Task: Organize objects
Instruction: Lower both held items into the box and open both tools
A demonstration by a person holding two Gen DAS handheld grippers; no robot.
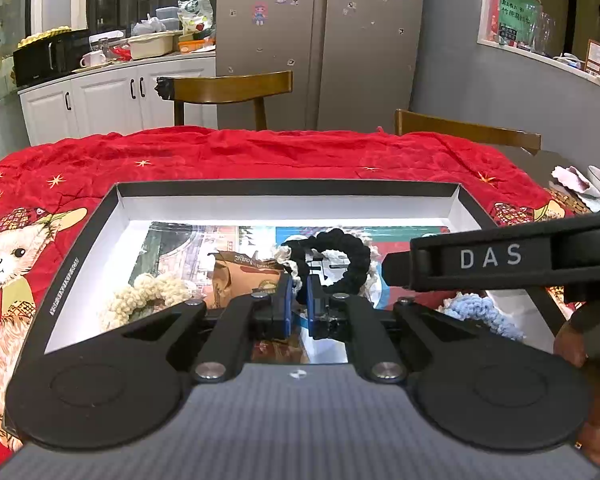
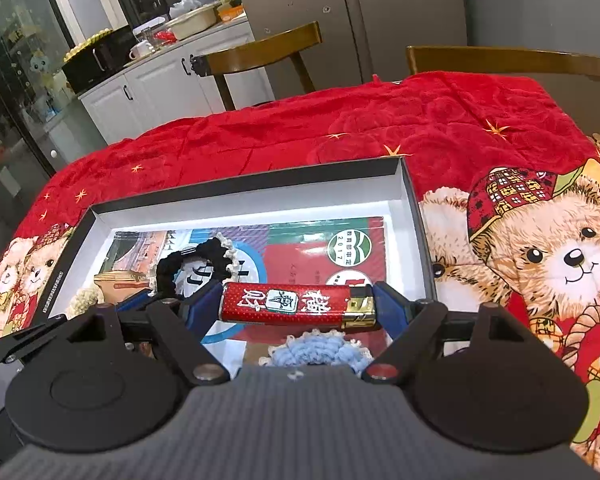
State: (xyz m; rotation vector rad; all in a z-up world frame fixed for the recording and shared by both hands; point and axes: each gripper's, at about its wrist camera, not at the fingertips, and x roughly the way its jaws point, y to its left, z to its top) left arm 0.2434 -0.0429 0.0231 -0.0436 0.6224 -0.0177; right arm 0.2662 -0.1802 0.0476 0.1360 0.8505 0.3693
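Observation:
An open black box [image 1: 80,248] with white walls lies on the red cloth, printed booklets on its floor. My left gripper [image 1: 298,292] hangs over the box, its blue pads shut on the edge of a black scrunchie [image 1: 352,256] with cream trim, which stands up as a ring. My right gripper [image 2: 296,308] grips a red lighter [image 2: 284,304] lengthwise between its blue pads, over the box's near right part. Below the lighter lies a light blue scrunchie [image 2: 320,348]. A cream scrunchie [image 1: 140,296] and a brown packet [image 1: 244,276] rest in the box's left half.
A red cloth with bear prints [image 2: 540,248] covers the table. Two wooden chairs [image 1: 228,88] stand at the far side, with a fridge and a cluttered kitchen counter behind them. The right gripper's black body [image 1: 480,258] crosses the left wrist view at the right. Dishes [image 1: 580,188] sit at the table's right edge.

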